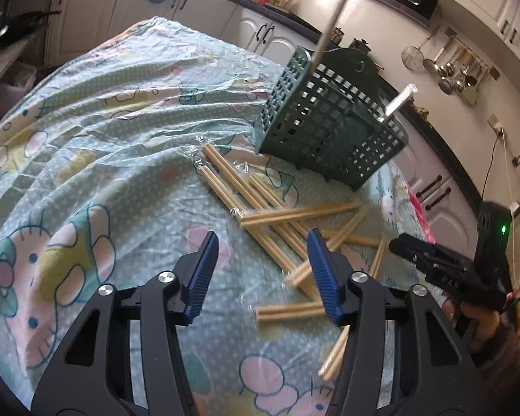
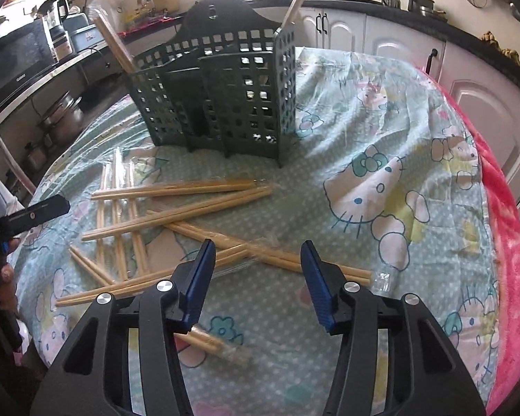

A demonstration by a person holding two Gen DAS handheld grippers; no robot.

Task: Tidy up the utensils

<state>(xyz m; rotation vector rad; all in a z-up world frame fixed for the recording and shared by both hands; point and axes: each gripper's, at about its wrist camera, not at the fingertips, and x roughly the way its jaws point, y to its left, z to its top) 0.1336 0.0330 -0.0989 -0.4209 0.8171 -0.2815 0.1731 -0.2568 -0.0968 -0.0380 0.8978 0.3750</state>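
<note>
A dark green lattice utensil holder [image 1: 329,128] [image 2: 225,97] stands upright on the patterned cloth. One chopstick pair [image 1: 329,24] and a clear-wrapped stick [image 1: 398,98] lean out of it. Several pairs of pale wooden chopsticks [image 1: 270,215] [image 2: 190,204], some in clear wrap, lie scattered and crossed in front of the holder. My left gripper [image 1: 264,239] hovers open just short of the pile, nothing between its blue pads. Over the near end of the pile my right gripper [image 2: 258,244] is also open; a wrapped pair lies on the cloth below its gap, untouched.
The table wears a cartoon-cat tablecloth [image 2: 381,180] under clear plastic, with a pink blanket [image 2: 509,242] along its right edge. White kitchen cabinets [image 1: 86,17], a microwave [image 2: 14,62] and pots ring the table. The other gripper and a hand [image 2: 3,277] show at each view's side.
</note>
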